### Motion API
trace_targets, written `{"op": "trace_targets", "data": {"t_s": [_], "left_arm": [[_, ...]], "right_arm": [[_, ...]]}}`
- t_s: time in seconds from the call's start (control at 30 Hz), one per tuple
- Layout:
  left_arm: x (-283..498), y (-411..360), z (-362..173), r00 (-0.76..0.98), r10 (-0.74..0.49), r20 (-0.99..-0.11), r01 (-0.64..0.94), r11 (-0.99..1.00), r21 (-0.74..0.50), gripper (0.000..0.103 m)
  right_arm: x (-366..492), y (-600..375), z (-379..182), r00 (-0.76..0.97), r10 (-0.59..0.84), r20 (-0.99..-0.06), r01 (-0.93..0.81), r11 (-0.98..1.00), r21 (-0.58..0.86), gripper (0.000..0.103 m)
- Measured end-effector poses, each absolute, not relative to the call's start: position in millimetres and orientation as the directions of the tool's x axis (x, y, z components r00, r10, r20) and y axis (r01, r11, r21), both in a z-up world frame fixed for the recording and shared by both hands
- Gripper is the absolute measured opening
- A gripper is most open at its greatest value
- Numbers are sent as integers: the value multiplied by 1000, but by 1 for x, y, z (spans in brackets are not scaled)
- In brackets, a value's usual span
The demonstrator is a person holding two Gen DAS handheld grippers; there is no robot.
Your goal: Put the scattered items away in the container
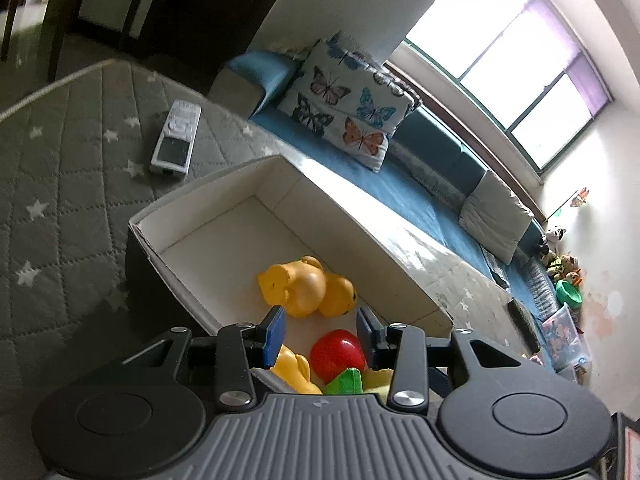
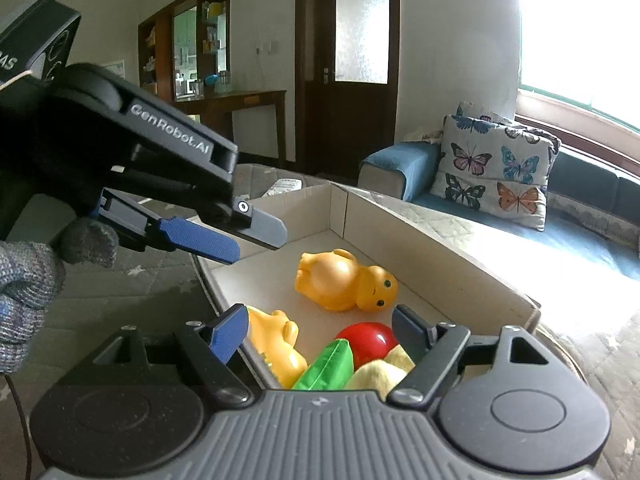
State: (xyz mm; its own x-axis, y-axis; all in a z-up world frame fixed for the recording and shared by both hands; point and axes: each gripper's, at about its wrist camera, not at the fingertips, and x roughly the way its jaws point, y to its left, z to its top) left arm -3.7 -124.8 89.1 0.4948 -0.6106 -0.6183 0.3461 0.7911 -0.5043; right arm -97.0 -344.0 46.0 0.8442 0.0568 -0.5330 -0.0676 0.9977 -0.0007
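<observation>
A white cardboard box (image 1: 224, 200) (image 2: 440, 248) sits on a grey star-quilted mat. Inside lie a yellow duck toy (image 1: 308, 288) (image 2: 348, 280), a second yellow toy (image 1: 294, 372) (image 2: 276, 344), a red ball (image 1: 338, 352) (image 2: 370, 340), a green item (image 1: 346, 382) (image 2: 326, 366) and a pale yellow soft item (image 2: 384, 372). My left gripper (image 1: 320, 332) is open and empty over the box's near end; it also shows in the right wrist view (image 2: 248, 240). My right gripper (image 2: 316, 332) is open and empty above the toys.
A white remote control (image 1: 176, 140) lies on the mat (image 1: 60, 184) beyond the box. A blue sofa (image 1: 420, 196) with a butterfly cushion (image 1: 344, 104) (image 2: 496, 164) runs behind the box. Stuffed toys (image 1: 560, 268) sit at its far end.
</observation>
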Motion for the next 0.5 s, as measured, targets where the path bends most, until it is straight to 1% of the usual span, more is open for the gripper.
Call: {"op": "trace_targets", "data": {"t_s": [0.33, 0.5], "left_arm": [[-58, -108, 100, 581, -555, -595, 383, 832, -401, 41], [-82, -101, 94, 604, -512, -611, 385, 858, -339, 41]], "right_arm": [[-140, -333, 59, 848, 59, -527, -60, 998, 16, 84], [-162, -327, 55, 839, 51, -542, -43, 999, 27, 86]]}}
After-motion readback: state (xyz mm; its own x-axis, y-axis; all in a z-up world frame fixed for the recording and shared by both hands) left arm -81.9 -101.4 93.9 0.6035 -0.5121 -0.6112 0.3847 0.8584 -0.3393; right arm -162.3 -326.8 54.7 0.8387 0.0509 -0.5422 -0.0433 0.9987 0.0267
